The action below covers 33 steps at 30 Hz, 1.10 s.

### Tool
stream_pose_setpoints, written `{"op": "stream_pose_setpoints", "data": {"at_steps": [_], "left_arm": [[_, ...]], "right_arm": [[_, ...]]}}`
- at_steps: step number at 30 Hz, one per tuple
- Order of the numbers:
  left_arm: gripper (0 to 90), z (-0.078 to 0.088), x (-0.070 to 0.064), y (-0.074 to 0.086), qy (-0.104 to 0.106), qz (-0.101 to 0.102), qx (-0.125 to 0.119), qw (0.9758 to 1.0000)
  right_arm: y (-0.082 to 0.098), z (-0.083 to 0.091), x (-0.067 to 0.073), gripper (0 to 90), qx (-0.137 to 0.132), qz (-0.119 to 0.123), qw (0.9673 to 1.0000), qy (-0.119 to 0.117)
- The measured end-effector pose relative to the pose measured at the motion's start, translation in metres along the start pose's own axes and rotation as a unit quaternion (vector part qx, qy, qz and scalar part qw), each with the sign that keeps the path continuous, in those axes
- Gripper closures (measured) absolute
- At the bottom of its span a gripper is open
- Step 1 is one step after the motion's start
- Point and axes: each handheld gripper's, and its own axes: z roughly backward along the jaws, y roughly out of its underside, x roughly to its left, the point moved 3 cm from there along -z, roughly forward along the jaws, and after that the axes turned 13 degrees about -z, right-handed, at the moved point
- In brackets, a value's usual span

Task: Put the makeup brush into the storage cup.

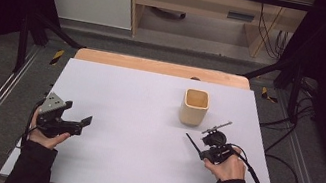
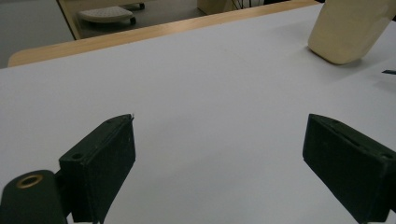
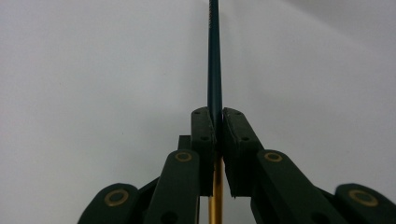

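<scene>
A thin dark pencil-like stick with a gold rear part juts up and left from my right gripper at the right of the white board. In the right gripper view the jaws pinch this stick, the right gripper shut on it just above the board. A beige square cup stands upright a little beyond that hand, and the same cup appears far off in the left gripper view. My left gripper rests at the left side, its jaws wide apart over bare board, left gripper holding nothing.
The white board lies on a wooden table. Black frame rails run along both sides, and cables trail on the floor at the right. A wooden desk stands behind the table.
</scene>
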Motion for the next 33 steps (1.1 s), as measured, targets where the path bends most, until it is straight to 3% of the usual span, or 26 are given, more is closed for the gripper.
{"op": "stream_pose_setpoints", "data": {"at_steps": [8, 13, 21, 33], "left_arm": [[8.9, -0.001, -0.001, 0.000, 0.002, -0.002, 0.000, 1.0000], [8.9, -0.002, -0.005, -0.002, 0.009, -0.007, -0.002, 0.9999], [9.1, -0.005, -0.010, -0.005, 0.024, -0.018, -0.003, 0.9995], [9.1, -0.009, -0.023, -0.010, 0.045, -0.040, -0.004, 0.9982]], "right_arm": [[-0.003, 0.009, 0.006, 83.6, -0.054, 0.035, 0.9979, -0.009], [-0.009, 0.019, 0.013, 83.6, -0.082, 0.073, 0.9935, -0.031], [-0.022, 0.029, 0.025, 83.6, -0.097, 0.103, 0.9884, -0.055], [-0.044, 0.046, 0.055, 83.6, -0.114, 0.157, 0.9763, -0.095]]}}
